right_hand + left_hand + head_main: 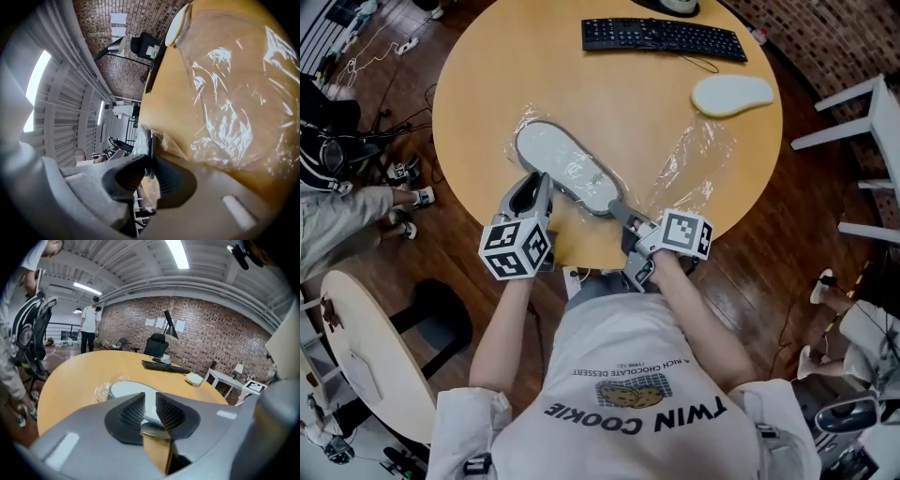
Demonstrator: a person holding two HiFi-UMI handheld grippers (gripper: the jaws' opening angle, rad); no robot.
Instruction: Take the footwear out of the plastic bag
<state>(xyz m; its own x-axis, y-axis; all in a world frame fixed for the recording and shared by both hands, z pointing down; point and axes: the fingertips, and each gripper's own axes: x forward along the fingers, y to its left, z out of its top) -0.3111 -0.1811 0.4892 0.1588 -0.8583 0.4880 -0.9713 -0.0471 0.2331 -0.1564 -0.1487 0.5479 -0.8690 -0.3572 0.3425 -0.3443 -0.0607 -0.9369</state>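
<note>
Clear plastic bag (528,120) still round the grey slipper (567,169), which lies diagonal on the wooden desk (478,75) near its 6 o'clock edge, toe to 10 o'clock, heel to 4 o'clock

Right gripper (151,161): fingers clamped on the slipper's thin heel rim, film bunched just beside them. Can't tell if film is caught in the grip too

Left gripper (150,405): fingers apart, slipper's side edge in the gap, pads not pressing as far as shows

Second pale slipper (731,94) lies bare at the desk's 1 o'clock, and an empty crumpled bag (698,159) sits at 3 o'clock of the bagged one

Step looks like stripping the film off. To do it well, the left should close on film only, not the sole. The right should keep the heel firm and draw straight toward 4 o'clock along the slipper's length while the left holds the bag back toward 10 o'clock. Keep low, since a sideways tug would likely drag bag and slipper together
</note>
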